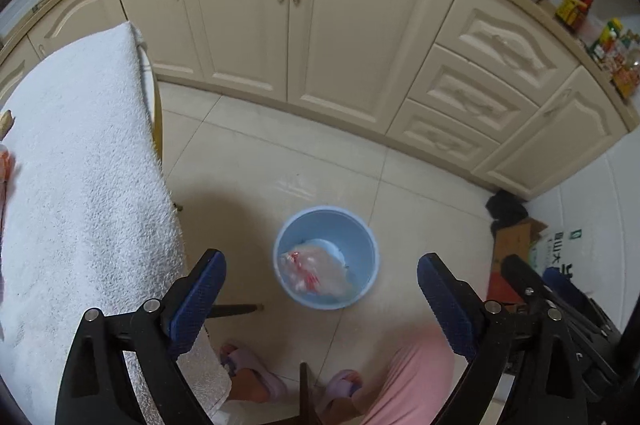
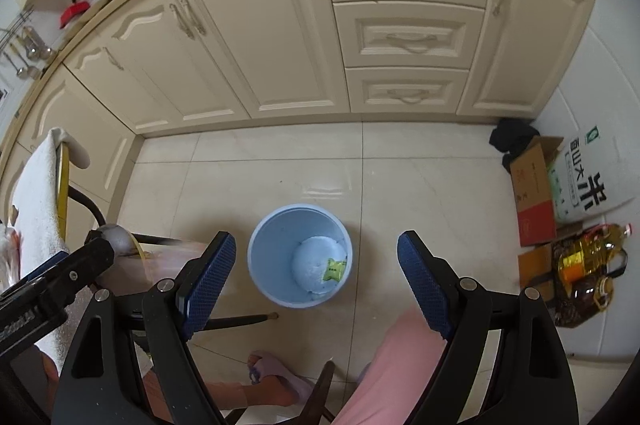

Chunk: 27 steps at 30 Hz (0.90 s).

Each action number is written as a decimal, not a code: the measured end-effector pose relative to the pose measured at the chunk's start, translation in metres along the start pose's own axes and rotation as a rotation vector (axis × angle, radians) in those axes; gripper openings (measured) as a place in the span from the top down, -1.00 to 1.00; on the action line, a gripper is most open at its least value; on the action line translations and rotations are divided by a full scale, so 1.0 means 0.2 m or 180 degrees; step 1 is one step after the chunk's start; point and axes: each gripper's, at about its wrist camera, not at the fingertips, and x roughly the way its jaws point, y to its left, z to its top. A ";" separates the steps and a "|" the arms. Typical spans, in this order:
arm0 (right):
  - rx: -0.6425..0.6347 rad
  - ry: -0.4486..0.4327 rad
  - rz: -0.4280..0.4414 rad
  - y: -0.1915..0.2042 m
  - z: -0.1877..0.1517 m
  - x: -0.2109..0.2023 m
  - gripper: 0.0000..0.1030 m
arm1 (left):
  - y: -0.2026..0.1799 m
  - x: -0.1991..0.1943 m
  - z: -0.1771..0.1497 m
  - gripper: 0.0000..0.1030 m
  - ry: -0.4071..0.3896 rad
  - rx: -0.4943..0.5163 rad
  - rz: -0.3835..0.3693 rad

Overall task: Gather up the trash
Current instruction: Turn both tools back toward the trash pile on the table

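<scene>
A light blue trash bin (image 1: pixel 362 245) stands on the tiled floor in front of the cabinets. In the left wrist view a clear plastic wrapper with red print (image 1: pixel 314 273) lies inside it. In the right wrist view the bin (image 2: pixel 272 265) holds a small green and yellow packet (image 2: pixel 334 270) on its pale bottom. My left gripper (image 1: pixel 322 299) is open and empty above the bin. My right gripper (image 2: pixel 314 275) is open and empty above the bin too. More trash (image 1: pixel 5 161) lies at the far left edge of the table.
A table covered with a white towel (image 1: pixel 80 165) is at the left. Cream cabinets (image 1: pixel 288 17) run along the back. A cardboard box (image 2: pixel 534 185), a rice sack (image 2: pixel 588 181) and oil bottles (image 2: pixel 584 265) stand at the right. The person's slippered feet (image 1: pixel 256 373) are below.
</scene>
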 end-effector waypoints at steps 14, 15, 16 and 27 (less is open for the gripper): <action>-0.0066 -0.0046 -0.0004 0.04 -0.04 -0.09 -0.65 | -0.01 -0.08 -0.10 -0.82 -0.0017 0.0026 0.0050; -0.0066 -0.0059 -0.0004 0.04 -0.04 -0.10 -0.65 | 0.00 -0.10 -0.12 -0.82 -0.0020 0.0033 0.0052; -0.0066 -0.0078 -0.0008 0.04 -0.04 -0.12 -0.65 | -0.01 -0.12 -0.13 -0.82 -0.0026 0.0044 0.0055; -0.0139 -0.0335 -0.0062 0.09 -0.09 -0.29 -0.76 | 0.05 -0.39 -0.32 -0.82 -0.0262 0.0065 0.0050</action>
